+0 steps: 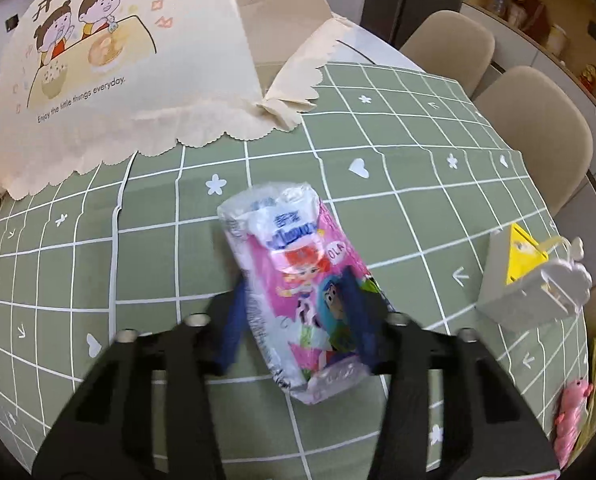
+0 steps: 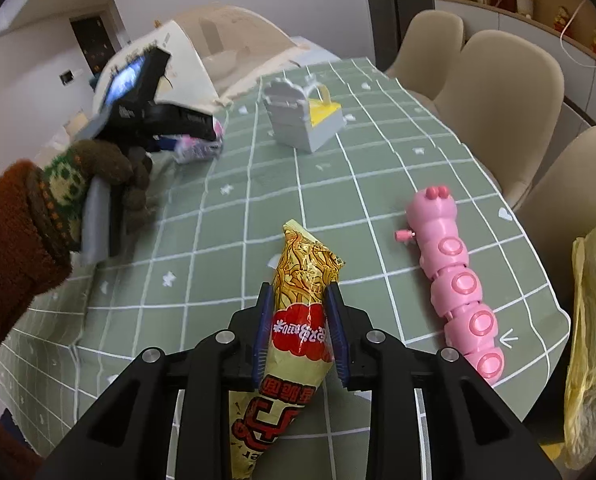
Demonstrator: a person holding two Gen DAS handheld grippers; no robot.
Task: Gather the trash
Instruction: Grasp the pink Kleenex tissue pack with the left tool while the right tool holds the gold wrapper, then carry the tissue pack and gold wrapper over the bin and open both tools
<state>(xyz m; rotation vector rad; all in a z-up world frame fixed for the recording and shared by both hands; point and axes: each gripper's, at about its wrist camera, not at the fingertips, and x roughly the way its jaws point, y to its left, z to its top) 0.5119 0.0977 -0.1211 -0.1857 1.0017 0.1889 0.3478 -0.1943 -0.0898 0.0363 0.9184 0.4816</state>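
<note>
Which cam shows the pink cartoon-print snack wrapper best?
Left wrist: the pink cartoon-print plastic wrapper fills the centre between the left gripper's blue fingers. Right wrist shows only a small blurred end past that gripper.

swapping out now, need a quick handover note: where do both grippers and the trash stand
Left gripper: jaws around the pink wrapper, pads against its sides; it lies on the green tablecloth, not lifted.
Right gripper: pads on the gold snack wrapper, its tip resting on the cloth.
Yellow bag: at the table's right edge, probably for the trash.
Not trash, by the look: pink caterpillar toy, grey toy box, paper food cover.
Done: both wrappers reached, neither bagged.
Left: lift both and drop them in the bag.
</note>
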